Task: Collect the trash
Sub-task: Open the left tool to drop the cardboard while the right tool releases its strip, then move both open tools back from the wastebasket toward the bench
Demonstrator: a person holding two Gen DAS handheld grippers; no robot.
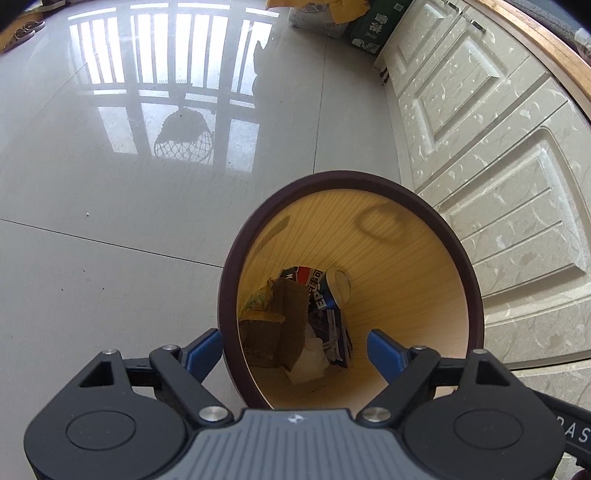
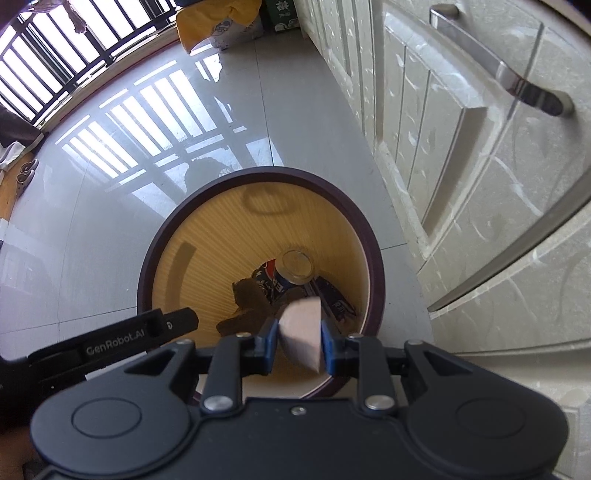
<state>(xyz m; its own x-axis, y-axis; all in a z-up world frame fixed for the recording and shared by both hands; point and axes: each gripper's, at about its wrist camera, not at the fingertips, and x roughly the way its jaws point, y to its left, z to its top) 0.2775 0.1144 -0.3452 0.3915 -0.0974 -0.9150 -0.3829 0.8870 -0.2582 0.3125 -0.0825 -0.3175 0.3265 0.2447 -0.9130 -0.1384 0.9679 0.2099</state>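
A round bin (image 1: 424,199) with a dark brown rim and a yellow inside stands on the floor by the cabinets; it also shows in the right wrist view (image 2: 354,218). It holds cardboard (image 1: 284,317), a blue drink can (image 2: 291,269), printed wrappers and white paper. My left gripper (image 1: 295,350) is open and empty, its blue fingers spread across the bin's near rim. My right gripper (image 2: 300,341) is shut on a pale, blurred piece of trash (image 2: 301,332) and holds it above the bin's opening. The left gripper's arm (image 2: 122,339) shows at the bin's left.
Cream panelled cabinet doors (image 1: 498,155) run along the right, with a metal handle (image 2: 509,77). Glossy grey tile floor (image 1: 110,221) spreads to the left. Yellow-and-white bags (image 2: 218,26) and a green box (image 1: 373,26) sit at the far end. Slippers (image 1: 26,31) lie far left.
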